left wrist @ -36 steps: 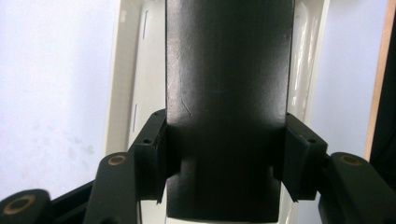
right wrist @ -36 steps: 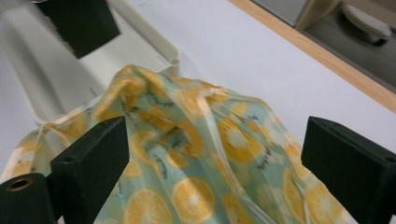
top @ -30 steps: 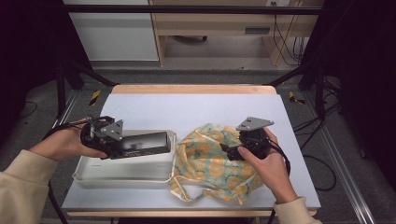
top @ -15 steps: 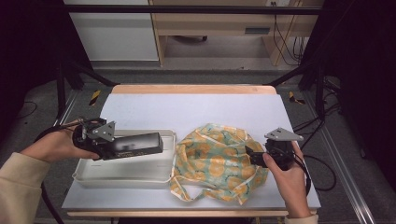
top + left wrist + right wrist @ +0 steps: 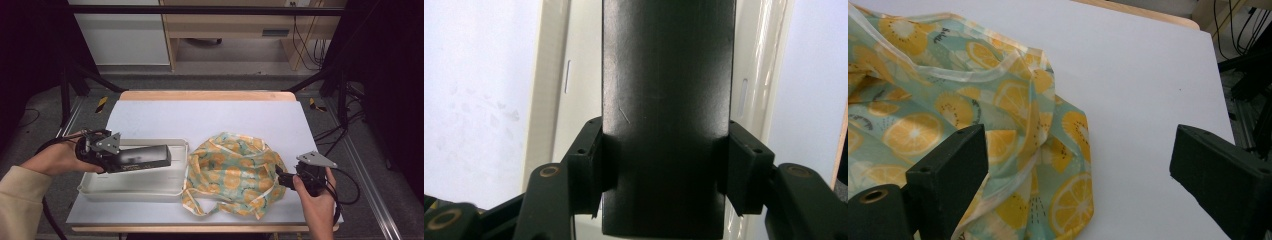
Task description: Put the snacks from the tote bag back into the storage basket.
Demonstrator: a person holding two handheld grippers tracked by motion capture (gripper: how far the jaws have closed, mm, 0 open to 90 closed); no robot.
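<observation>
Left gripper (image 5: pixel 150 157) clamps a long black box (image 5: pixel 666 115), jaws pressed on both its sides, over the white tray (image 5: pixel 150 187) at the table's (image 5: pixel 210 115) front-left corner; box seems clear of the tray floor, hard to tell. Right gripper (image 5: pixel 1078 165) jaws wide apart, nothing held, at the right edge of the fruit-print cloth (image 5: pixel 232 170) lying front-centre.

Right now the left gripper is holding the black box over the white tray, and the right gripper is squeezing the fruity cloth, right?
Not quite. The right gripper is not squeezing the fruity cloth: the right gripper view shows its jaws wide open, with the cloth's edge lying beside one jaw and bare table between them. The rest is right: the left gripper holds the black box over the white tray.
</observation>
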